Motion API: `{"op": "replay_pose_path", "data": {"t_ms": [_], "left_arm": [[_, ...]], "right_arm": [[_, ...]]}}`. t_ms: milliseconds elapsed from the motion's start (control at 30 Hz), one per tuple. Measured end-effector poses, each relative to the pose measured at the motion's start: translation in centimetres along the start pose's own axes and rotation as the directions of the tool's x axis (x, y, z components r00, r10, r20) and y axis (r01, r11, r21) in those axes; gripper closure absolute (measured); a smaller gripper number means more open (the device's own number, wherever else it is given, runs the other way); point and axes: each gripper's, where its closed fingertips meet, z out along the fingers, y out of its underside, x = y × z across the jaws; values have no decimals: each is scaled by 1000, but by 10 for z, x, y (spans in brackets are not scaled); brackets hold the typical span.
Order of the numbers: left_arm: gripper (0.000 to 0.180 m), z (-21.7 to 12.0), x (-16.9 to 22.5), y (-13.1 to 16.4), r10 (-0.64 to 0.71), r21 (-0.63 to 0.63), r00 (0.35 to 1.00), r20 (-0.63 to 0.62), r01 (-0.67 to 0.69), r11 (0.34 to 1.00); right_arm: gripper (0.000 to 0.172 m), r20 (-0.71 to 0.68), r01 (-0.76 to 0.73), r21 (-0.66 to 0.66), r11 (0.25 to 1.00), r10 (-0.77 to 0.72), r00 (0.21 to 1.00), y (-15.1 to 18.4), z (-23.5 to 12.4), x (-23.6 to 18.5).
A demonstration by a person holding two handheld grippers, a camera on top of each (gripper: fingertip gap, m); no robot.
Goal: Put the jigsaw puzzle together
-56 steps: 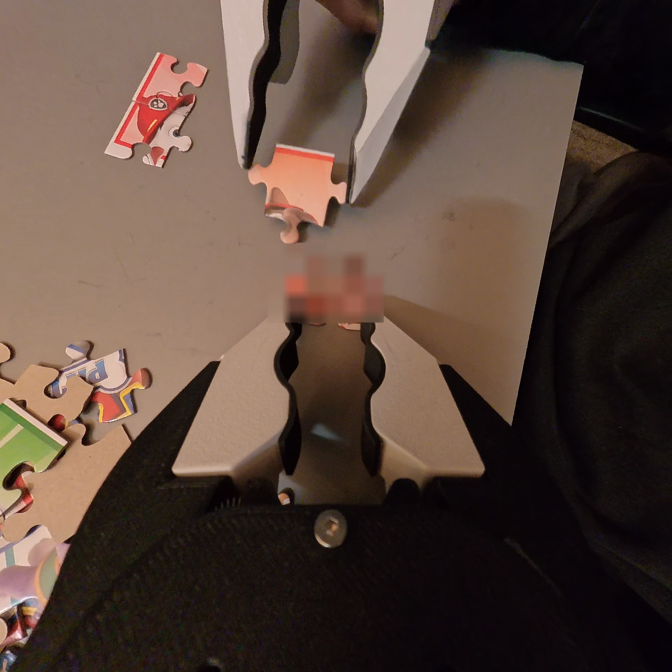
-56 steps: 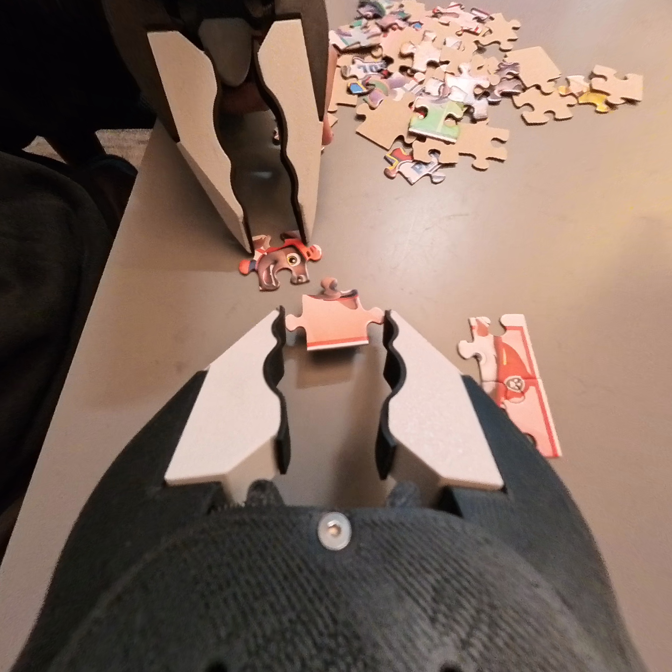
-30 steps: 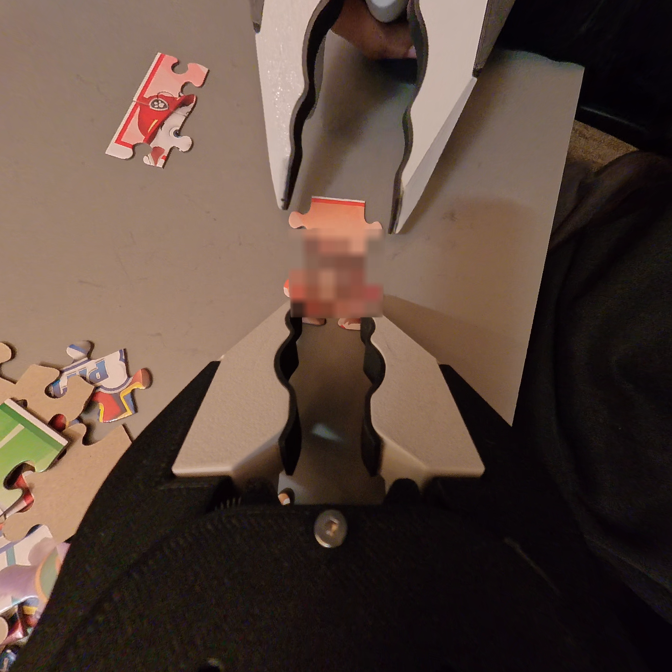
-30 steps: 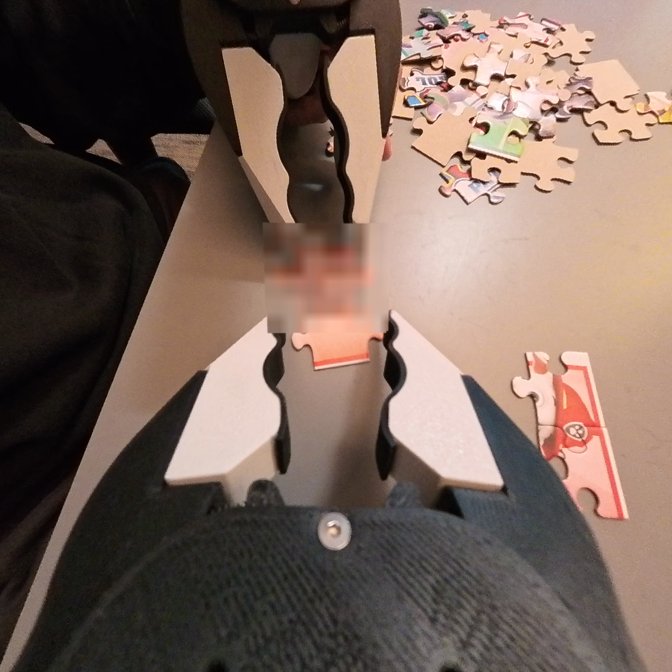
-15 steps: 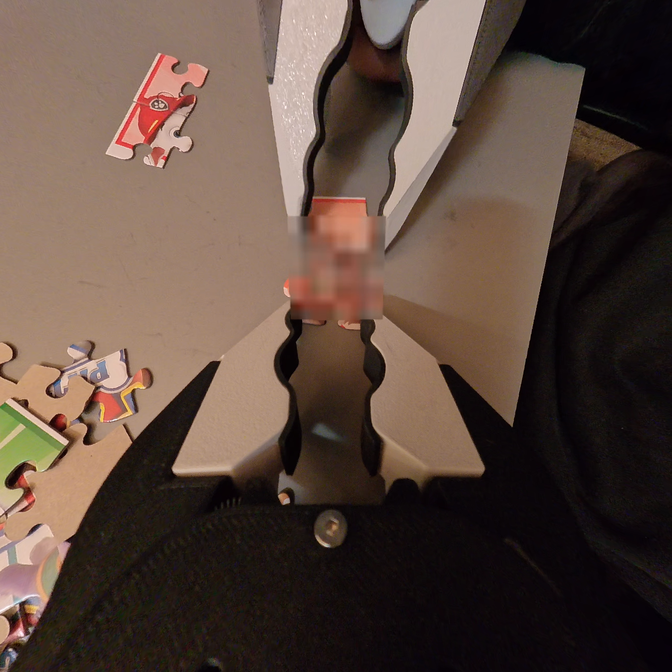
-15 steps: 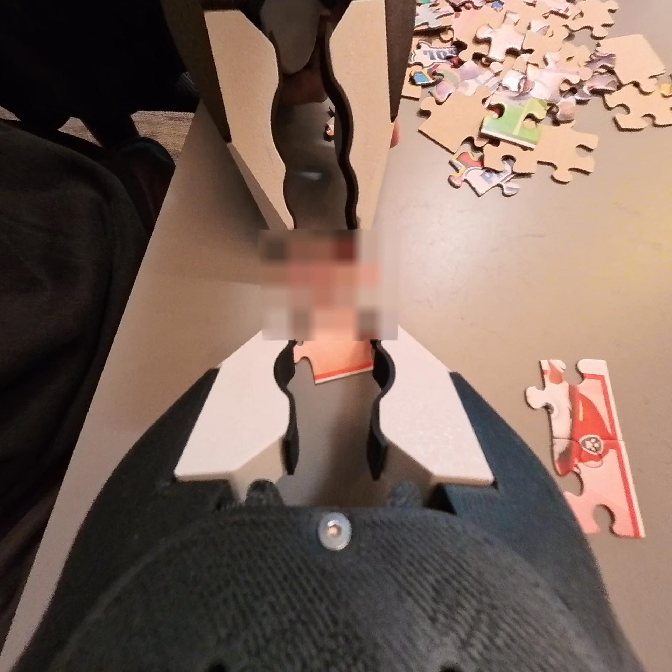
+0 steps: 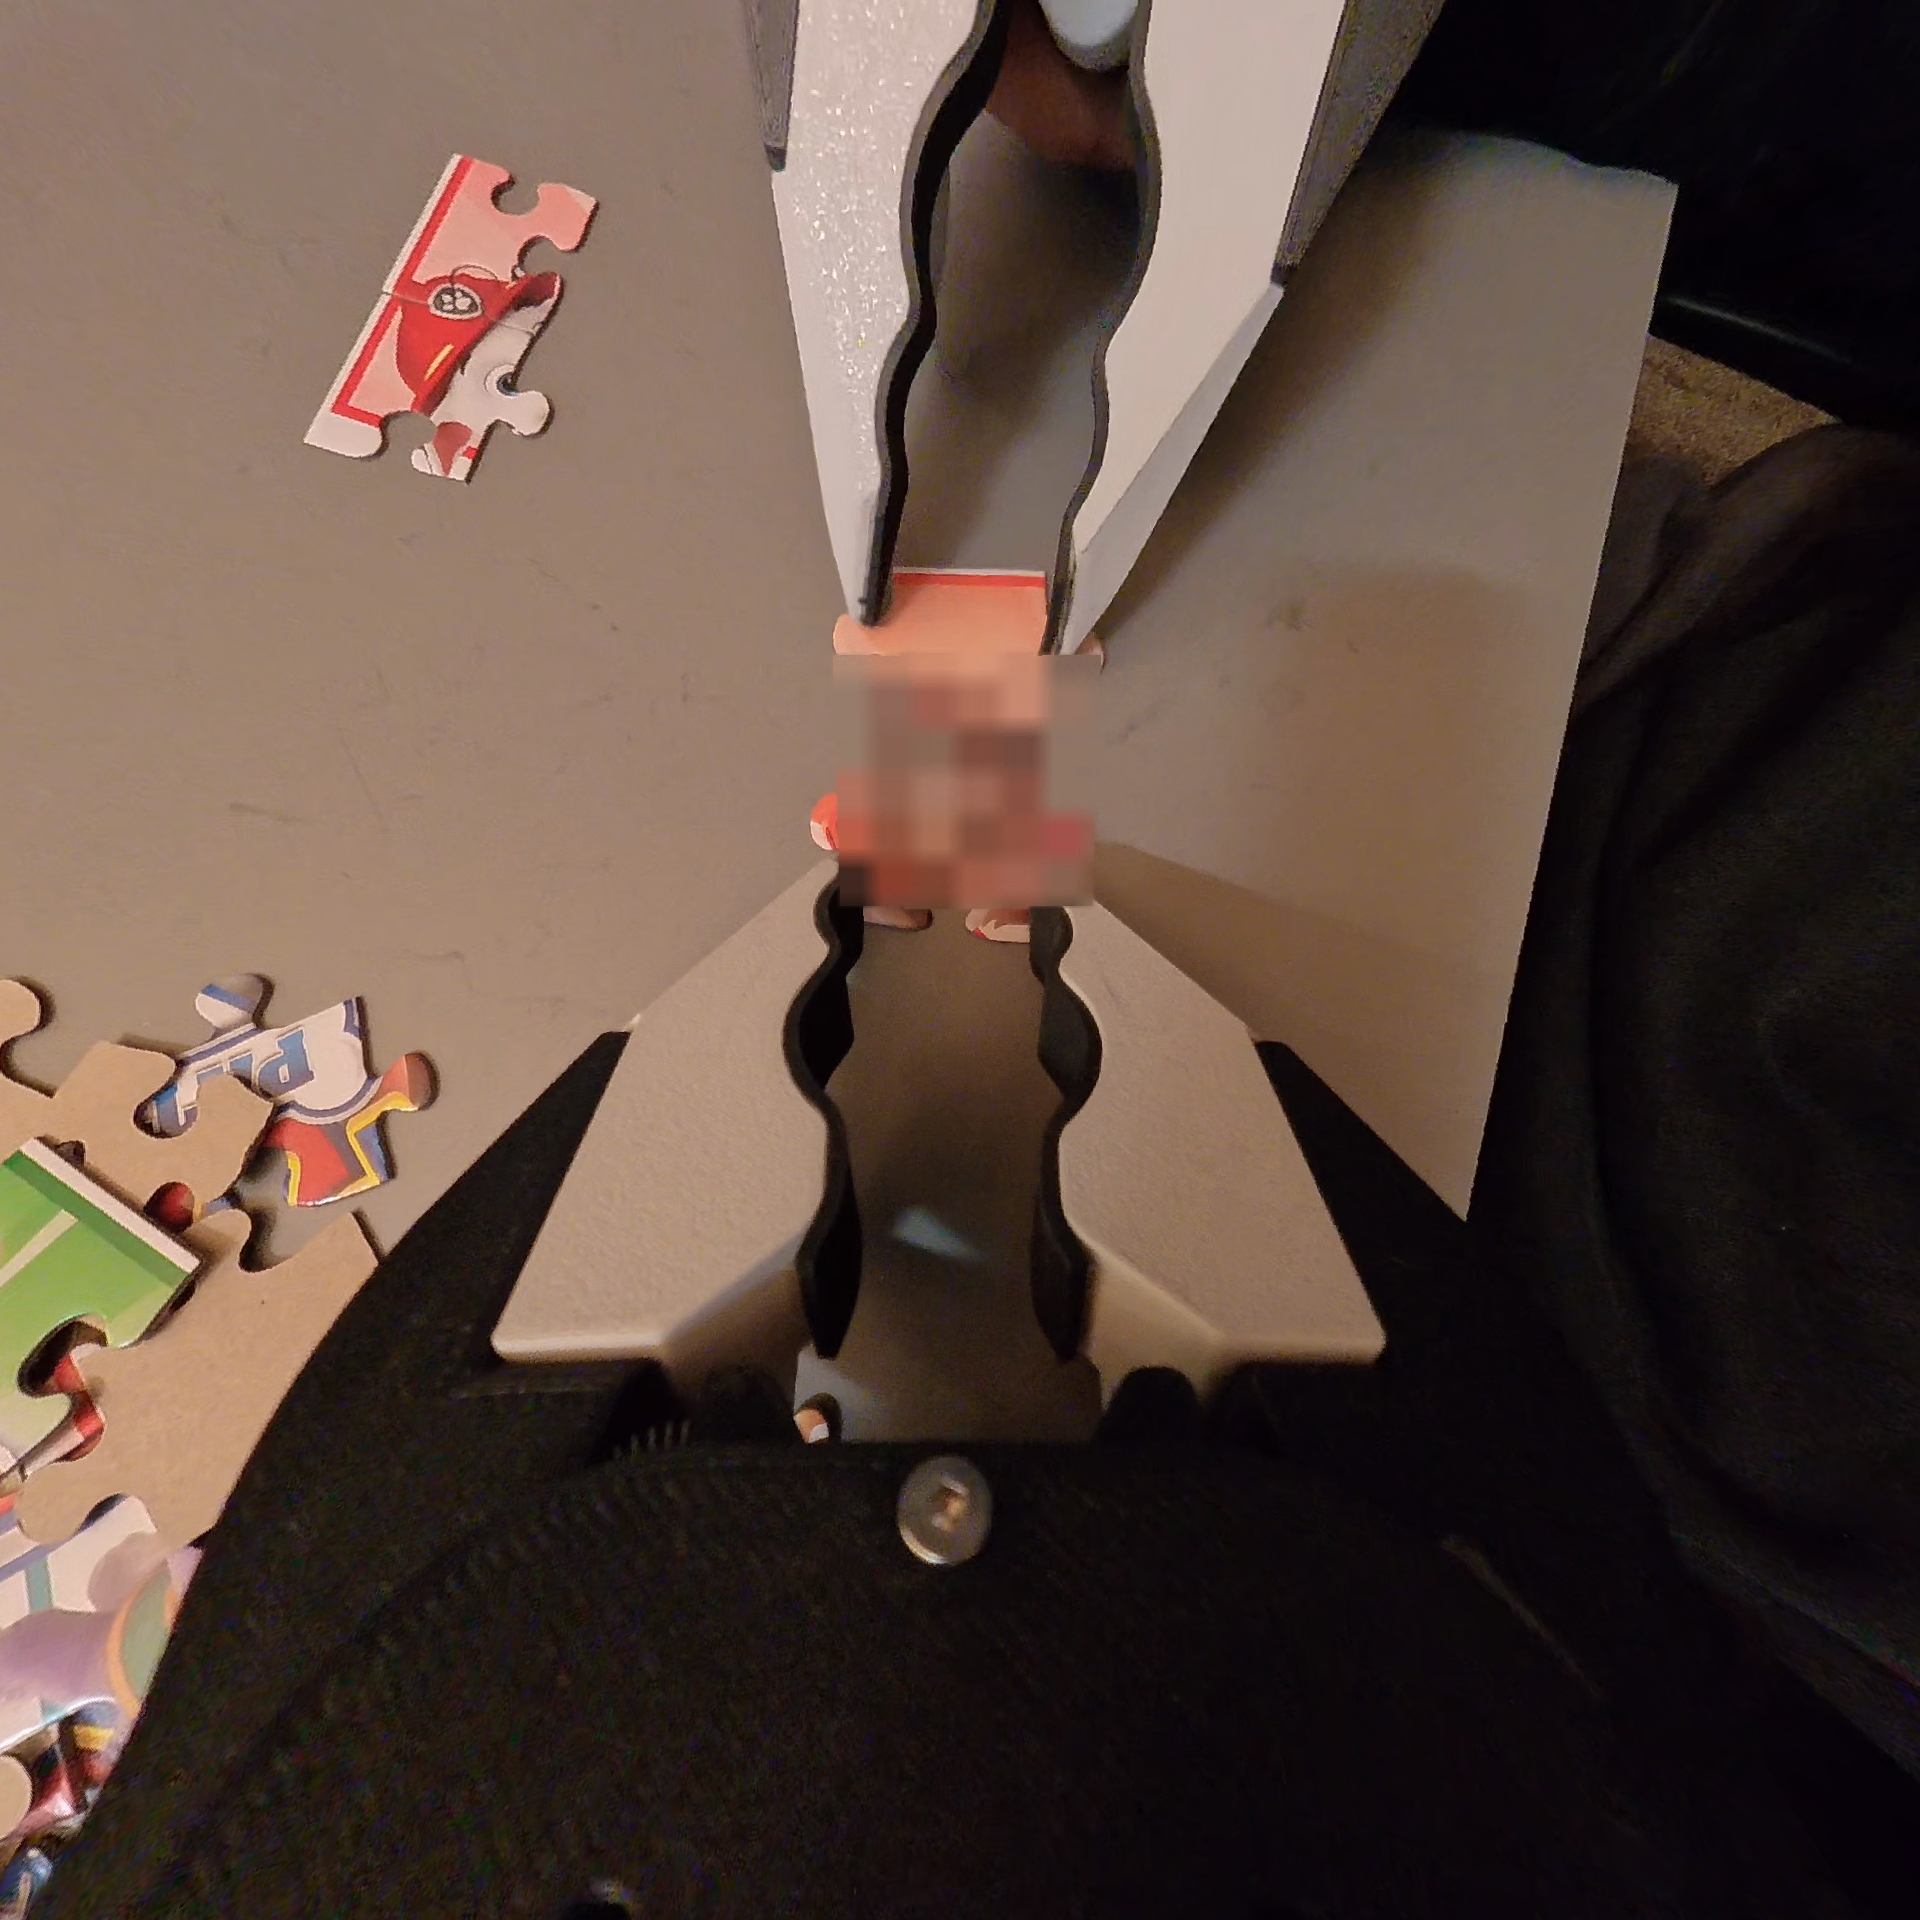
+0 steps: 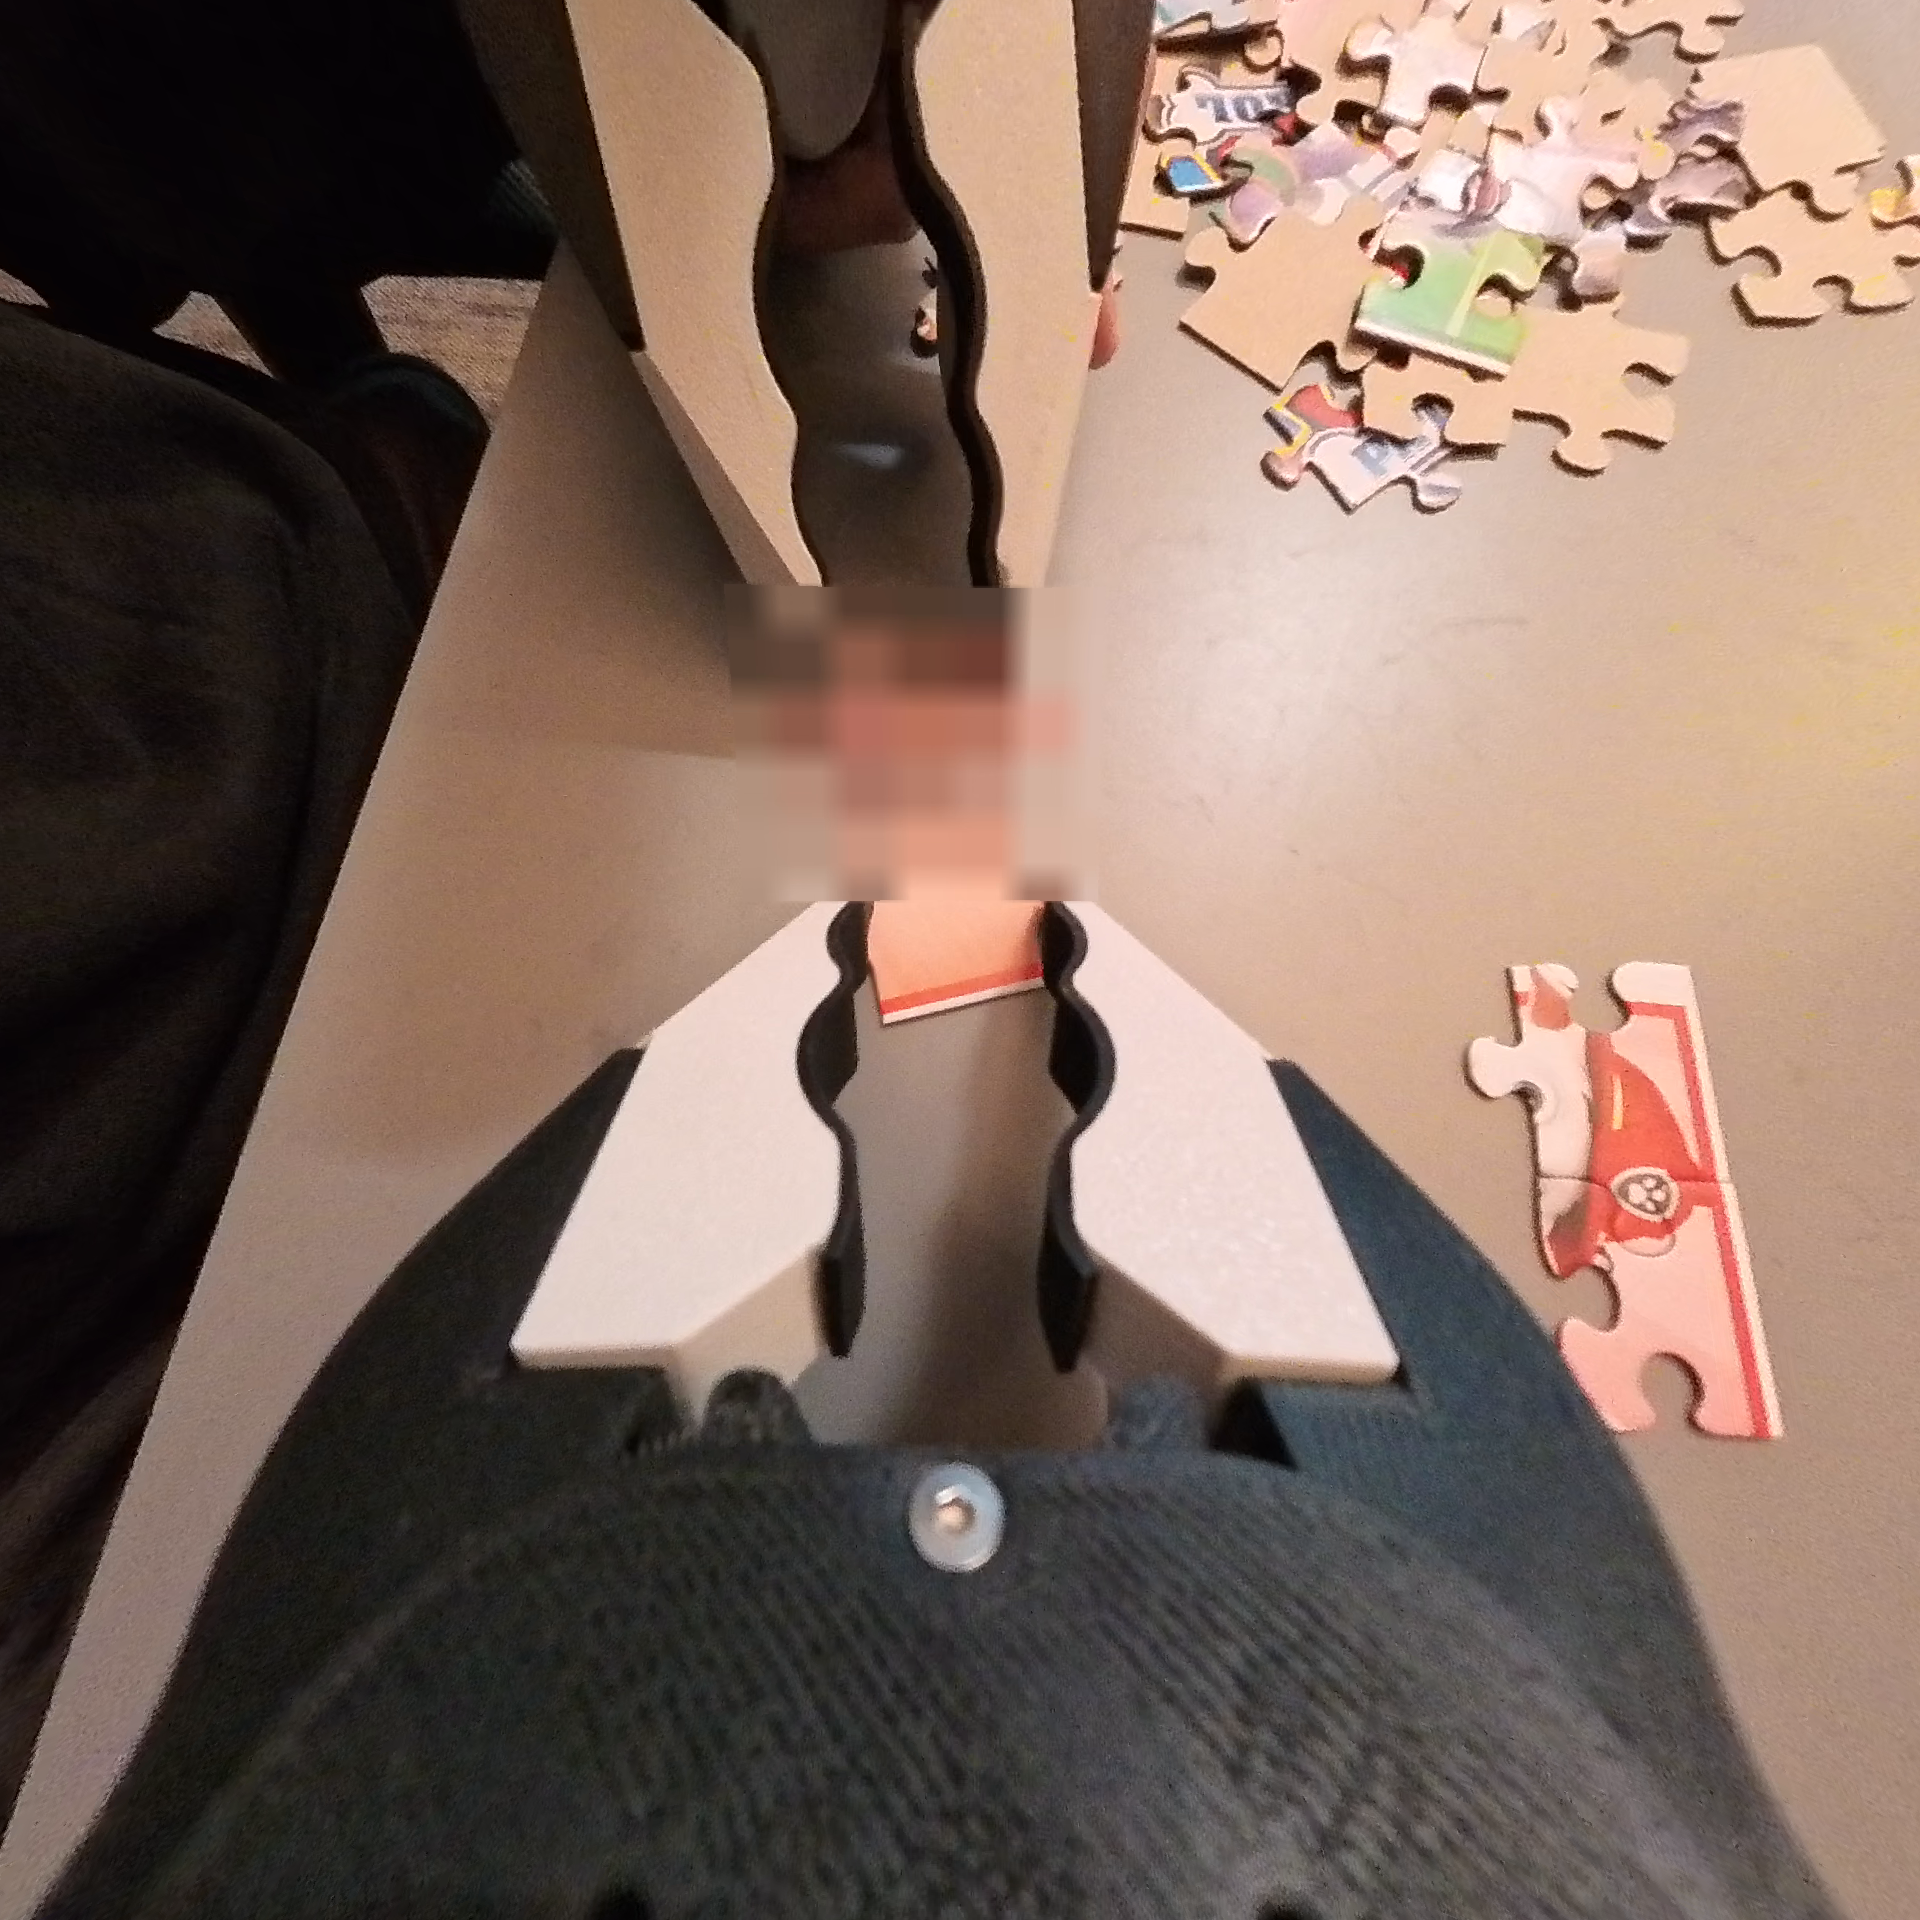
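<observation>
Right wrist view: right hand-held gripper [image 8: 956,920] narrowly open, pads pinching pink piece [image 8: 956,966] at frame centre | left hand-held gripper [image 7: 940,914] narrowly open at red piece [image 7: 1000,923], grip blurred, cannot tell | both on table [image 8: 1351,727]

Large blue block letters stand on a white, blue and red puzzle piece [image 7: 301,1101] at the edge of the loose pile [image 8: 1475,197] on the tabletop [image 7: 416,675]; blue letters also stand on a white piece [image 8: 1236,109] at the pile's far edge; a white paw-print emblem marks the red truck on the joined pink-and-red pair [image 7: 457,312]; no numbers can be read.
</observation>
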Motion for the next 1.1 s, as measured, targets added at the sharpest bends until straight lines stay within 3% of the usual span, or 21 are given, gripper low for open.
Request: {"op": "replay_pose_path", "data": {"t_ms": [800,933,1100], "left_arm": [[151,0,0,0,2,0,1000,3,-2,1000],[151,0,0,0,0,0,1000,0,0,1000],[151,0,0,0,2,0,1000,2,-2,1000]], "right_arm": [[139,-63,4,-1,1000,-4,998,-7,-2,4],[148,-50,5,55,998,-3,999,-19,-1,1],[161,-33,-4,-5,1000,4,999,-8,11,-1]]}}
